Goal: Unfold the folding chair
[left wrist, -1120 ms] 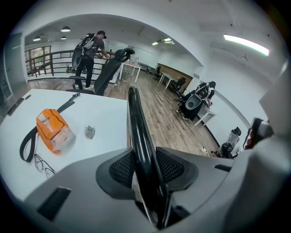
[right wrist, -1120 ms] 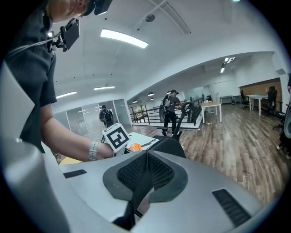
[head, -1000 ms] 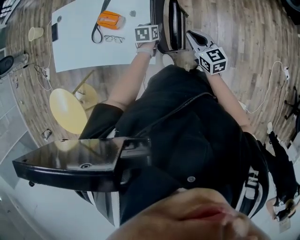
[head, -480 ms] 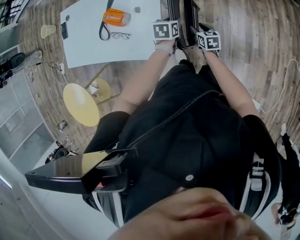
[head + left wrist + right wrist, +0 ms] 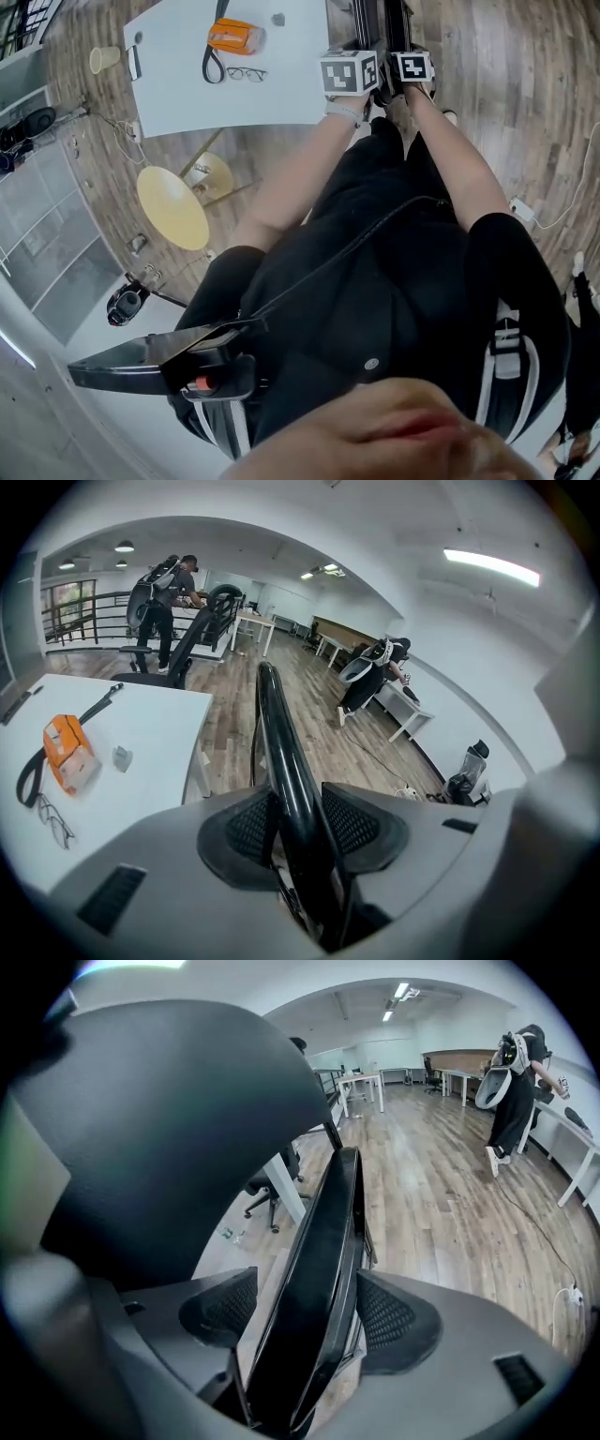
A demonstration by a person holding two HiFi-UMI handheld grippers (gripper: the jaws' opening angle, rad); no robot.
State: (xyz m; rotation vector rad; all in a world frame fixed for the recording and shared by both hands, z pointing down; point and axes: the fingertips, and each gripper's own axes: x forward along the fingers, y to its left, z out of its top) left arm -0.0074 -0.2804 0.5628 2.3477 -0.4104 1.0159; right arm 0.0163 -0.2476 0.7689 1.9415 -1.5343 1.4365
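The folded black chair [image 5: 380, 19] stands upright at the top of the head view, just past the white table's right edge. The marker cubes of both grippers [image 5: 349, 73] [image 5: 412, 67] sit side by side against it. In the left gripper view my left gripper [image 5: 298, 822] is shut on a glossy black frame tube [image 5: 277, 742] that runs up and away between the pads. In the right gripper view my right gripper [image 5: 309, 1312] straddles a flat black edge of the chair [image 5: 323, 1251]. Its jaws are opening, and a gap shows at the left pad.
A white table [image 5: 187, 94] to the left holds an orange case [image 5: 234, 36], glasses [image 5: 247, 73] and a black strap [image 5: 214, 56]. A yellow round stool [image 5: 173, 206] stands beside my legs. Cables lie on the wood floor. Other people [image 5: 164, 597] [image 5: 511, 1077] work at distant desks.
My right gripper has come down from a raised spot to sit next to the left one on the chair, and its jaws have opened. The left gripper has shifted slightly farther from my body.
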